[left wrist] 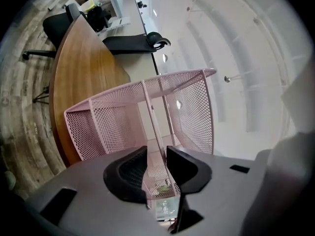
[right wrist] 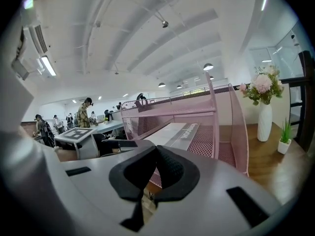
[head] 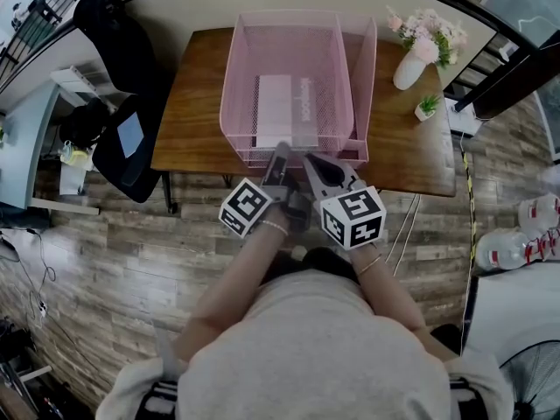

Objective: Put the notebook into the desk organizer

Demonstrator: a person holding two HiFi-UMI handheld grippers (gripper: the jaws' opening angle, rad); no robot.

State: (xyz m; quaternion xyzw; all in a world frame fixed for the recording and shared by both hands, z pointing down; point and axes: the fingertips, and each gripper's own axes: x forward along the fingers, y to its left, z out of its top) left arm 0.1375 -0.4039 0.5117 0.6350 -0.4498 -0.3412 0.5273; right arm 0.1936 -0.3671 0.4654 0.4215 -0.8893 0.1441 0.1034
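L gripper [head: 280, 157] at frame centre in head view, jaws pointing up-frame, marker cube [head: 248, 206] trailing below-left. Own view: jaws apart, narrow gap, pads pressing on nothing. R gripper [head: 322, 171] just beside it on the right, angled up-left, its cube [head: 353, 218] slightly lower. Own view: jaws closed tip to tip, nothing between. L forearm [head: 232, 278] and R forearm [head: 394, 296] extended fwd from lower frame, converging; wrists close together.
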